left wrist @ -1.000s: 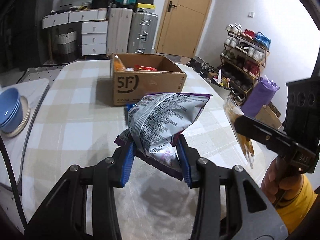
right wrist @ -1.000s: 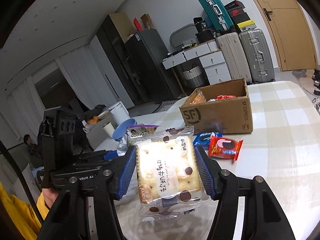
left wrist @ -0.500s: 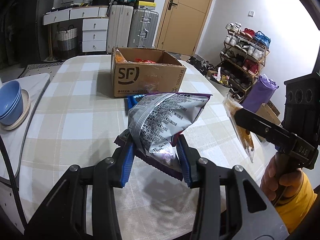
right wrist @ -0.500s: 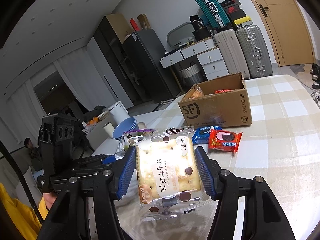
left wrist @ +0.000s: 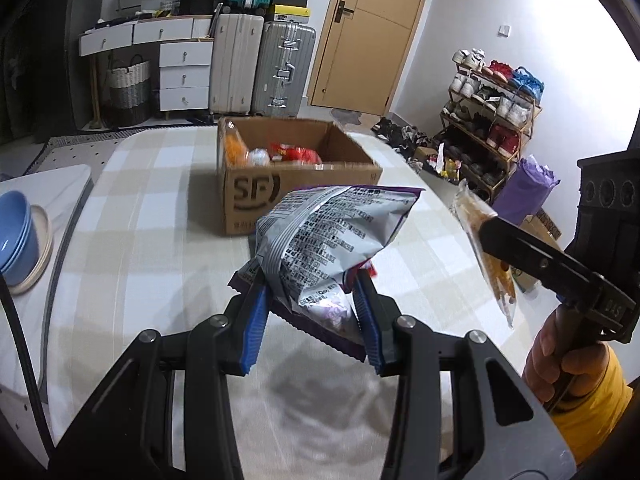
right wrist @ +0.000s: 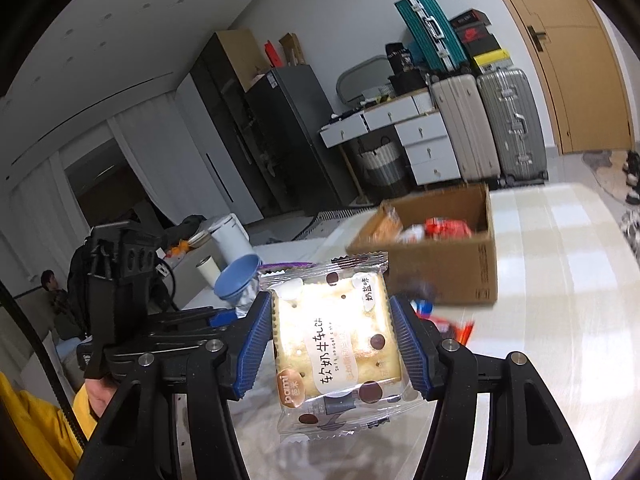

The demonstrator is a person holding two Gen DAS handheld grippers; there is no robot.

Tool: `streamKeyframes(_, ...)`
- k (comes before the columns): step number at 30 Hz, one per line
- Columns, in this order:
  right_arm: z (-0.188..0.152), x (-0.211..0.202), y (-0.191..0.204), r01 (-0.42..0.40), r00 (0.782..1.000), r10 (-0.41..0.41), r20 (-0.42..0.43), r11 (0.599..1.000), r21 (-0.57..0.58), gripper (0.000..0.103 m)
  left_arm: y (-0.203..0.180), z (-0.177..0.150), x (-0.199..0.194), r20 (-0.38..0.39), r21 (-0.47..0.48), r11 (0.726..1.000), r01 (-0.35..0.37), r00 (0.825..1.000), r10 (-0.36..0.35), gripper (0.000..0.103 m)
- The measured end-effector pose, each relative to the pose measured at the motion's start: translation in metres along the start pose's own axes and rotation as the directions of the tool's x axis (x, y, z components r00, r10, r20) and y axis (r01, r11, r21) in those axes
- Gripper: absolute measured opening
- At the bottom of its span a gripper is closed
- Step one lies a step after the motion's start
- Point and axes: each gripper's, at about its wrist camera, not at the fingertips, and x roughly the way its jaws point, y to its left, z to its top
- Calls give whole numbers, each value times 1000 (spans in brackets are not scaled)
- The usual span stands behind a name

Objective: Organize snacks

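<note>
Both snacks carried closer to the box; neither dropped in yet.

The left tool (left wrist: 312, 320) stays clamped on the lower end of the purple-and-silver chip bag (left wrist: 320, 244), the right tool (right wrist: 332, 344) stays clamped on the sides of the clear cracker packet (right wrist: 336, 344); both are held in the air above the checked bench (left wrist: 140, 208). Compared with a second ago the cardboard box (left wrist: 256, 188) looms larger and its contents show. Judgement: transport leg, release over the box next. Two small packets (right wrist: 448, 320) remain on the bench before it.
</note>
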Motion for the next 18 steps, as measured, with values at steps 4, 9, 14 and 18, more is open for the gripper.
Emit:
streamKeyframes(4,34,11,-7,9,1000,-9,6,1000,-19,60,3,40,17,6,28,999,-26,1000,26,38)
streamKeyframes(9,72,36,-28,28,1000,-28,-7,1000,4,60,4,95,42,12,58,997,-40,999,39,38)
streamKeyframes(14,103,66,-47,38,999,-38,-31,999,13,60,12,146,80,-2,57,997,-48,999,48,38)
streamKeyframes(18,122,87,-61,53,998,-52,-44,998,22,60,16,182,118,-33,62,996,-61,997,63,38)
